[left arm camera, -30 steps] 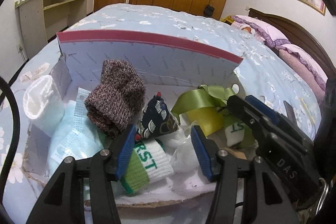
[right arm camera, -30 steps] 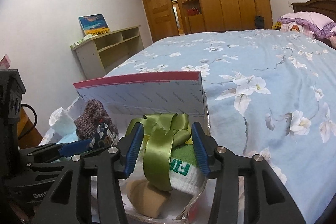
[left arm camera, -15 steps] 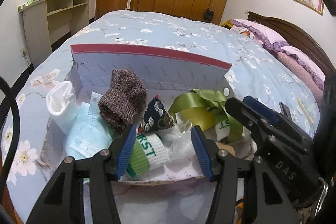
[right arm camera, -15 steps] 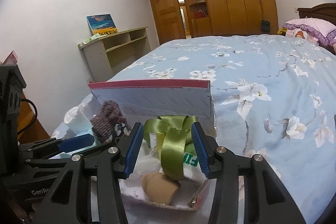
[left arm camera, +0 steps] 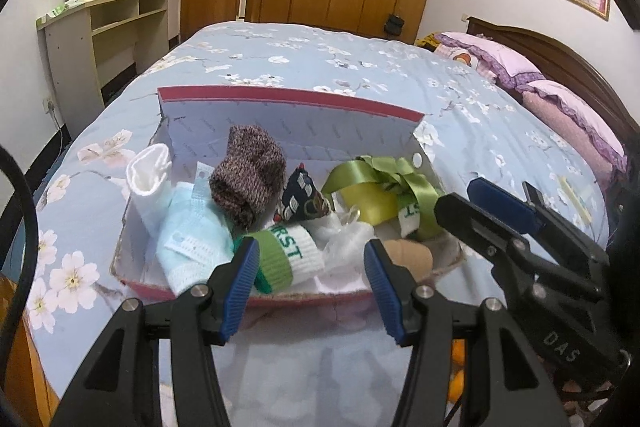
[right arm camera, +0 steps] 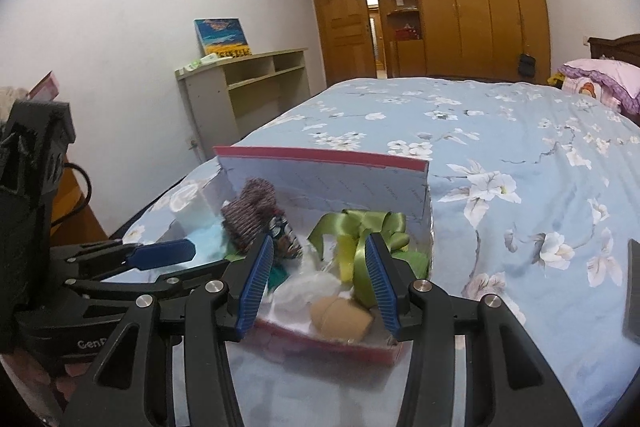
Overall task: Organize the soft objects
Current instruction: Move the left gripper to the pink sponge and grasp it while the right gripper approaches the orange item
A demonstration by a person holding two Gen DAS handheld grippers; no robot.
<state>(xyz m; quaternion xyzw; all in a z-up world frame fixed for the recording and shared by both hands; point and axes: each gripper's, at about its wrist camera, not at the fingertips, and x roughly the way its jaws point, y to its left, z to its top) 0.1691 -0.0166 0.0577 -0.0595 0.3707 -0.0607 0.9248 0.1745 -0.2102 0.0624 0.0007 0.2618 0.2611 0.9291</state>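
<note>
A shallow red-edged box [left arm camera: 280,95] with its lid standing up at the far side sits on a bed [left arm camera: 320,47] covered in a blue flowered sheet, and the soft things are all piled inside it. At the left lies a white sock [left arm camera: 150,175], partly over the box's left wall, with a pale blue mask [left arm camera: 188,243] just beside it toward the near edge. A brown knit sock [left arm camera: 248,175] rests against the lid in the middle, and a small dark patterned pouch [left arm camera: 302,197] stands just right of it. In front of these lies a green and white sock [left arm camera: 288,255] with lettering on its cuff, touching crumpled clear plastic [left arm camera: 344,241] to its right. A green ribbon [left arm camera: 384,179] with a bow fills the right part of the box, over a yellow piece and another lettered sock, and a tan roll [left arm camera: 412,255] lies at the near right corner. The left gripper [left arm camera: 310,281] hangs over the near edge of the box with its blue pads spread and nothing between them. The right gripper [right arm camera: 318,273] hangs at the near right of the box, jaws also spread apart and empty, the tan roll [right arm camera: 340,315] and ribbon [right arm camera: 360,227] seen past them. Each gripper shows in the other's view, side by side and near one another. Beyond the bed stand a wooden wardrobe [right arm camera: 460,7] and a pale shelf [right arm camera: 244,83] with a painting [right arm camera: 222,37] on top, and pink pillows [left arm camera: 520,75] lie at the far right
</note>
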